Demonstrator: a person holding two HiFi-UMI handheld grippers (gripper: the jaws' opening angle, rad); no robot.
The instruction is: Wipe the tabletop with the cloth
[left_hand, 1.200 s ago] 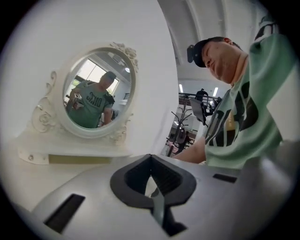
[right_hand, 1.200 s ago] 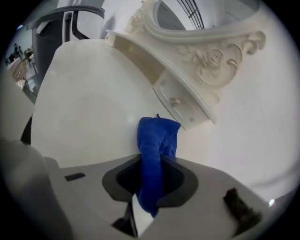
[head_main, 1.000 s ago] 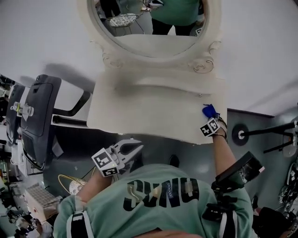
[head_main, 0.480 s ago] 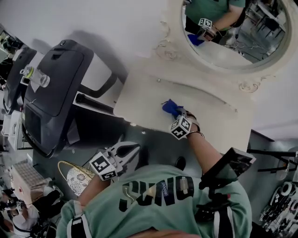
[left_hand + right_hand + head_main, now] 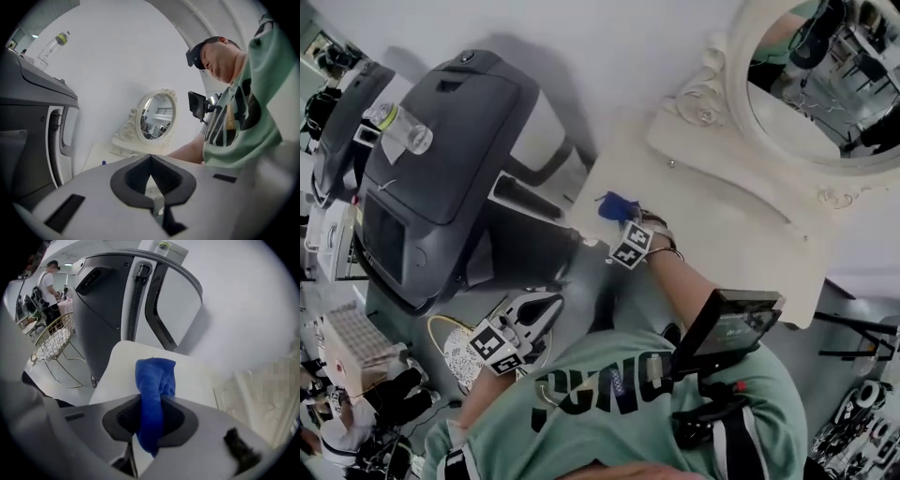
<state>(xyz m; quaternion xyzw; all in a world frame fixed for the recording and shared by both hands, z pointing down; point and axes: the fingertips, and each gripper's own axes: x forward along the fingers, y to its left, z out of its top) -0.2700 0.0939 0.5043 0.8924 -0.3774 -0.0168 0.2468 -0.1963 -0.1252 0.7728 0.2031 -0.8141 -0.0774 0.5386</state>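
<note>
A blue cloth [image 5: 616, 206] lies bunched on the near-left corner of the white tabletop [image 5: 731, 234]. My right gripper [image 5: 619, 217] is shut on it, with the marker cube just behind. In the right gripper view the cloth [image 5: 155, 380] runs up between the jaws of the right gripper [image 5: 151, 404] and spreads onto the tabletop [image 5: 192, 378] close to its left edge. My left gripper [image 5: 546, 307] hangs low beside the body, off the table, shut with nothing in it. In its own view the left gripper [image 5: 150, 155] shows its tips touching.
An ornate oval mirror [image 5: 811, 89] stands at the back of the table. A large black machine [image 5: 441, 159] with a bottle [image 5: 401, 129] on top stands just left of the table. A wire basket [image 5: 450, 354] sits on the floor below. A person [image 5: 48, 287] stands far off.
My right gripper has swept the cloth across the tabletop from the right side to the left front corner. The head view turned left. The left gripper stayed low and shut.
</note>
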